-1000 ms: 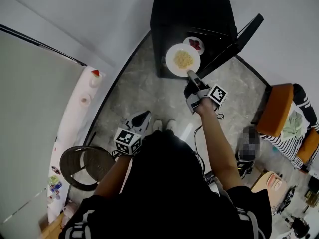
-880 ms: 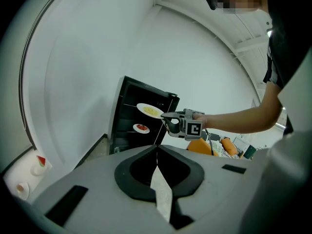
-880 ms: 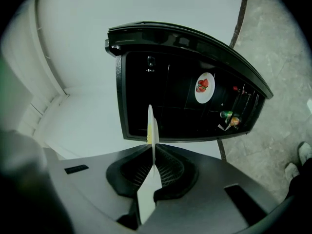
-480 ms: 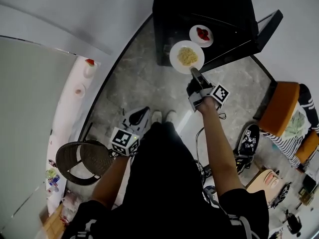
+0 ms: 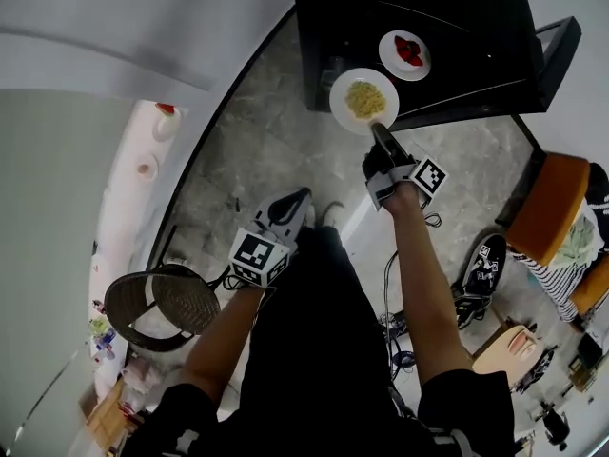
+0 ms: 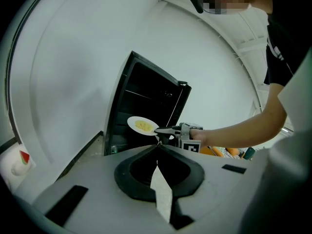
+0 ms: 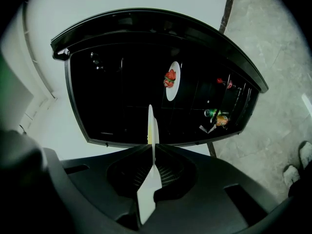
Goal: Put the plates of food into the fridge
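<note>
A black fridge [image 5: 419, 3] stands open ahead of me, its door [image 5: 555, 53] swung out to the right. A white plate of red food [image 5: 404, 53] rests on a shelf inside; the right gripper view shows this red-food plate [image 7: 171, 80] too. My right gripper [image 5: 379, 131] is shut on the rim of a white plate of yellow food [image 5: 363, 101], held just outside the fridge opening. In the right gripper view that yellow-food plate [image 7: 151, 126] is edge-on between the jaws. My left gripper [image 5: 290, 208] hangs lower by my body, shut and holding nothing; from it I see the yellow-food plate [image 6: 142, 125].
Cans and bottles [image 7: 215, 115] sit in the fridge door's rack. A round dark stool [image 5: 157, 305] stands at my left by a white counter [image 5: 138, 174]. An orange chair [image 5: 547, 208], shoes [image 5: 481, 267] and cables lie on the stone floor at right.
Both grippers have sunk. The right one has carried the yellow-food plate down, still in front of the fridge opening. The fridge shelf with the red-food plate shows more fully.
</note>
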`<move>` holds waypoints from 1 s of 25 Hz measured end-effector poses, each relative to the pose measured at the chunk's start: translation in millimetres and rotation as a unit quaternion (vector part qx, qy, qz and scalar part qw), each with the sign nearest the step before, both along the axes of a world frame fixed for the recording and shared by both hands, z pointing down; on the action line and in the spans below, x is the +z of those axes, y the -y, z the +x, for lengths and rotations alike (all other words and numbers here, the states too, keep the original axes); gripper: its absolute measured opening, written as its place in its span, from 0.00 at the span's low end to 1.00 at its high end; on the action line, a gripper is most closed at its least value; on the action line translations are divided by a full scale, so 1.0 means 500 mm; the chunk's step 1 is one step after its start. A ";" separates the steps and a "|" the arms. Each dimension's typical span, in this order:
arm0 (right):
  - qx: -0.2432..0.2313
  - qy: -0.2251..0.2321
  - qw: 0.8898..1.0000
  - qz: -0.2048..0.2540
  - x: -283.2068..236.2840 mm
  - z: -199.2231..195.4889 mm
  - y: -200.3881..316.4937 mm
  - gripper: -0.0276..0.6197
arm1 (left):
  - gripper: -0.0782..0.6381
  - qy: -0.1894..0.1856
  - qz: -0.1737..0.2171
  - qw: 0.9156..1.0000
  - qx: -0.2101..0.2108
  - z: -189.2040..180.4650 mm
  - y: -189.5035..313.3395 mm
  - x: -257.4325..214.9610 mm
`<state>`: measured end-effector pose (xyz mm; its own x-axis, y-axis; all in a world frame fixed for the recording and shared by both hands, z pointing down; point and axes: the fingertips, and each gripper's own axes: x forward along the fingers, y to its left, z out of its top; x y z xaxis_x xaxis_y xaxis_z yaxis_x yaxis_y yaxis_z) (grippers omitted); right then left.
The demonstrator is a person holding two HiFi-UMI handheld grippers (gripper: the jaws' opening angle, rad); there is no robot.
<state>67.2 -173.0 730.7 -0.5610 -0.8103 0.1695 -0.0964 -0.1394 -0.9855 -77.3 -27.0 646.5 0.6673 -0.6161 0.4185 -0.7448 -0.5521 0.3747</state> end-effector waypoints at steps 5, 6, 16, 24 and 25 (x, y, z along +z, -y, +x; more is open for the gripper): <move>-0.003 -0.009 1.000 -0.010 0.076 -0.002 0.019 0.09 | 0.14 0.009 -0.010 1.000 0.012 0.033 0.043 0.084; -0.002 -0.009 1.000 -0.013 0.092 -0.002 0.023 0.09 | 0.14 0.012 -0.014 1.000 0.014 0.037 0.049 0.103; -0.002 -0.016 1.000 -0.022 0.250 0.009 0.093 0.09 | 0.14 -0.001 -0.019 1.000 -0.003 0.054 0.116 0.229; 0.012 -0.008 0.999 -0.046 0.380 -0.004 0.128 0.09 | 0.14 0.009 0.004 1.000 0.011 0.067 0.146 0.251; 0.016 -0.010 0.999 -0.051 0.398 -0.009 0.130 0.09 | 0.14 0.008 0.005 1.000 0.014 0.067 0.143 0.248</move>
